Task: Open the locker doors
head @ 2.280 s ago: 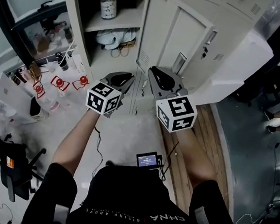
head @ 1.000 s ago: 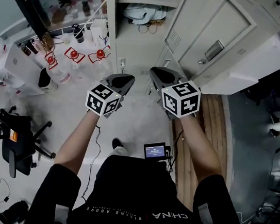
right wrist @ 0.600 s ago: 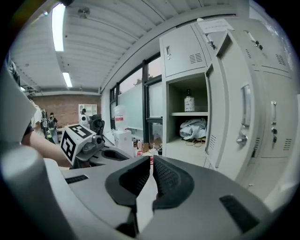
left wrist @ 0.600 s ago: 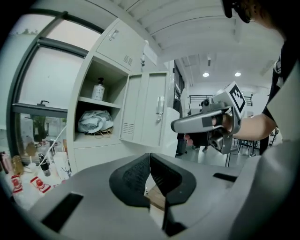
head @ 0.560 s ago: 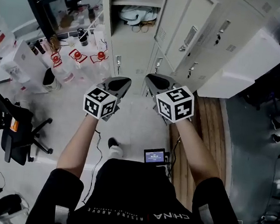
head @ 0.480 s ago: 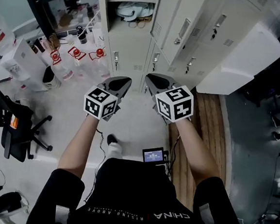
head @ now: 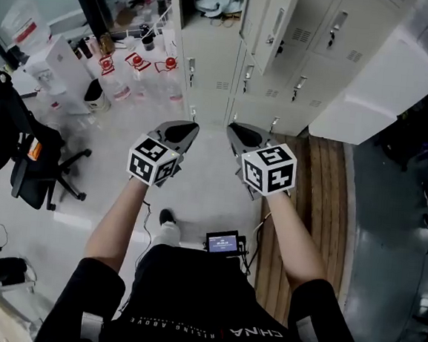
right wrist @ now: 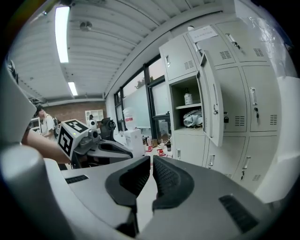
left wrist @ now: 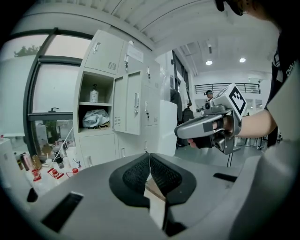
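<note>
The beige lockers (head: 284,53) stand at the top of the head view, well ahead of both grippers. One upper door (head: 270,19) hangs open, also seen edge-on as the open door (right wrist: 212,99). Beside it the open compartment (left wrist: 95,110) holds a bottle on a shelf and bundled cloth below. The lower doors (head: 207,84) are closed. My left gripper (head: 190,128) and right gripper (head: 234,129) hover side by side above the floor, both shut with nothing between the pads. Each gripper view shows the other: the right gripper (left wrist: 206,129) and the left gripper (right wrist: 101,143).
A black office chair (head: 29,159) stands at the left. Bottles with red caps (head: 138,63) sit on the floor by the lockers. A large white box (head: 378,77) is at the right, with a wooden floor strip (head: 308,204) below it. A small screen (head: 224,242) hangs at the waist.
The person has stepped back, so the lockers have slid up and away in the head view and the lower doors now show. Both grippers stay shut, side by side.
</note>
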Demonstrator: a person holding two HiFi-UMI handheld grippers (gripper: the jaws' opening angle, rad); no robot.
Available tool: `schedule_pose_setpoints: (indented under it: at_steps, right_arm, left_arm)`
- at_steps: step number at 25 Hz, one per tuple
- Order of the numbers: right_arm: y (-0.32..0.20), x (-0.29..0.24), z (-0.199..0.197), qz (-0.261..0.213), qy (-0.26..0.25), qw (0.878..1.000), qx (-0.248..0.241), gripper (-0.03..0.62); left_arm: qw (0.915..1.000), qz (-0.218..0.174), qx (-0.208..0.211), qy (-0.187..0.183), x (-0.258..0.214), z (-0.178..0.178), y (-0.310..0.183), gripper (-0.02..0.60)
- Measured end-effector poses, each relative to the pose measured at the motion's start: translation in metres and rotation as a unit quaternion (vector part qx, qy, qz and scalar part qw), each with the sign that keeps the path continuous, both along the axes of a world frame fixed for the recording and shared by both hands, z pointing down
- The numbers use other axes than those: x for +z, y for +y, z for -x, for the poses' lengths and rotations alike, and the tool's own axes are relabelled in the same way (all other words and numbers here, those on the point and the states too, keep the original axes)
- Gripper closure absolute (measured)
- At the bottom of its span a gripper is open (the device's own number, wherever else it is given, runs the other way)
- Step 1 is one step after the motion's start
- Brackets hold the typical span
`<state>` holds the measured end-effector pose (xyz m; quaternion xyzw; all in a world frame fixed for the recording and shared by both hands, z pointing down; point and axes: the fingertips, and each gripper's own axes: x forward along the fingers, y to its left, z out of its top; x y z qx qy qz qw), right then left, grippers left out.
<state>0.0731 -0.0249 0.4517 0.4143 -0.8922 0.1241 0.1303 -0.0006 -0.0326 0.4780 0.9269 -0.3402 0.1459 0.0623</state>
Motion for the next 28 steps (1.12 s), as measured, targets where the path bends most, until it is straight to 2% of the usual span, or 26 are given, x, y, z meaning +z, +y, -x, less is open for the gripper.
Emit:
schedule_pose_setpoints:
  at_steps: [6,12,14,18,19,23,28]
  right_arm:
    - [0.021,-0.017,0.014,-0.020,0.015,1.000,0.019,0.554]
    - [0.028,-0.024,0.051,-0.027,0.013,0.999,0.045,0.553]
    - [0.032,-0.024,0.061,-0.027,0.014,0.998,0.050,0.554]
    - [0.037,-0.024,0.069,-0.031,0.027,0.997,0.067,0.554]
    - [0.038,-0.025,0.070,-0.032,0.029,0.997,0.070,0.554]
    - [0.036,-0.025,0.070,-0.032,0.036,0.996,0.069,0.554]
    - [0.029,-0.027,0.066,-0.036,0.039,0.997,0.059,0.554]
  left_arm:
    - [0.9997,-0.015,-0.006,0.017,-0.019,0.016,0.023,0.561]
    - [0.9995,-0.017,-0.021,0.013,-0.020,0.053,0.030,0.561]
    - [0.9992,-0.012,-0.020,0.031,-0.021,0.064,0.033,0.562]
    - [0.9945,0.013,0.013,0.103,-0.031,0.070,0.045,0.561]
    - [0.9942,0.013,0.021,0.105,-0.032,0.070,0.047,0.561]
    - [0.9966,0.004,0.044,0.069,-0.026,0.062,0.048,0.561]
    - [0.9979,-0.002,0.036,0.053,-0.024,0.051,0.036,0.561]
